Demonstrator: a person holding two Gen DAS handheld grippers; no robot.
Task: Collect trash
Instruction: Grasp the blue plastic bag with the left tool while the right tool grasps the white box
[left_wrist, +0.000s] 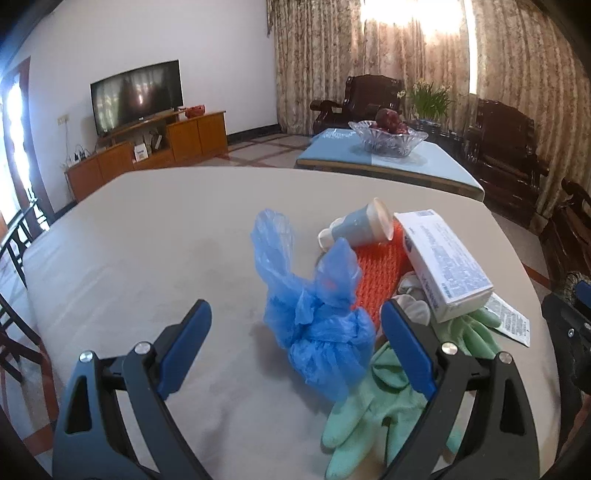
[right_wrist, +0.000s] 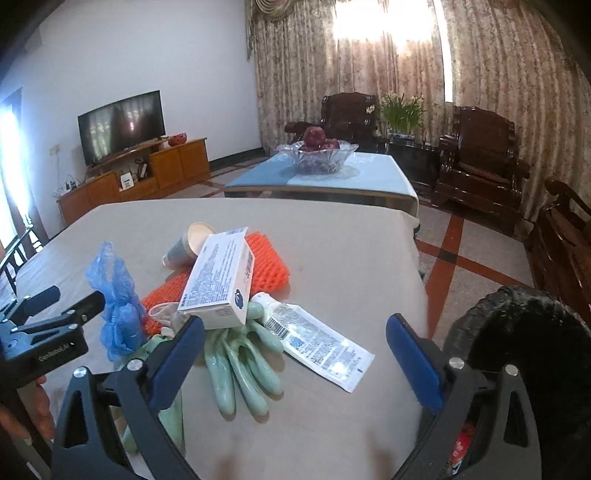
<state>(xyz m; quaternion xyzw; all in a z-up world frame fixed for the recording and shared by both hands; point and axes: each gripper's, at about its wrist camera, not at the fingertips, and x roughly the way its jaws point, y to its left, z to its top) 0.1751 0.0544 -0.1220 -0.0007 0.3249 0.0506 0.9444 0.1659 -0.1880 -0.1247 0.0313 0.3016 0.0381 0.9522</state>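
Note:
Trash lies in a heap on the beige table (left_wrist: 147, 240): a crumpled blue plastic bag (left_wrist: 317, 314), an orange foam net (left_wrist: 376, 273), a tipped paper cup (left_wrist: 365, 225), a white box (left_wrist: 443, 262), green rubber gloves (left_wrist: 373, 417) and a flattened tube (right_wrist: 317, 339). My left gripper (left_wrist: 295, 317) is open and empty, its jaws on either side of the blue bag. My right gripper (right_wrist: 295, 332) is open and empty, just short of the gloves (right_wrist: 240, 365) and the tube. The box (right_wrist: 218, 277), bag (right_wrist: 118, 306) and net (right_wrist: 266, 262) also show in the right wrist view.
A black trash bag's rim (right_wrist: 517, 332) sits at the table's right edge. Beyond are a blue-topped table (left_wrist: 406, 158) with a glass fruit bowl (left_wrist: 388, 136), dark wooden armchairs (right_wrist: 476, 158), a TV (left_wrist: 136, 96) on a wooden cabinet, and chairs at the left (left_wrist: 14, 236).

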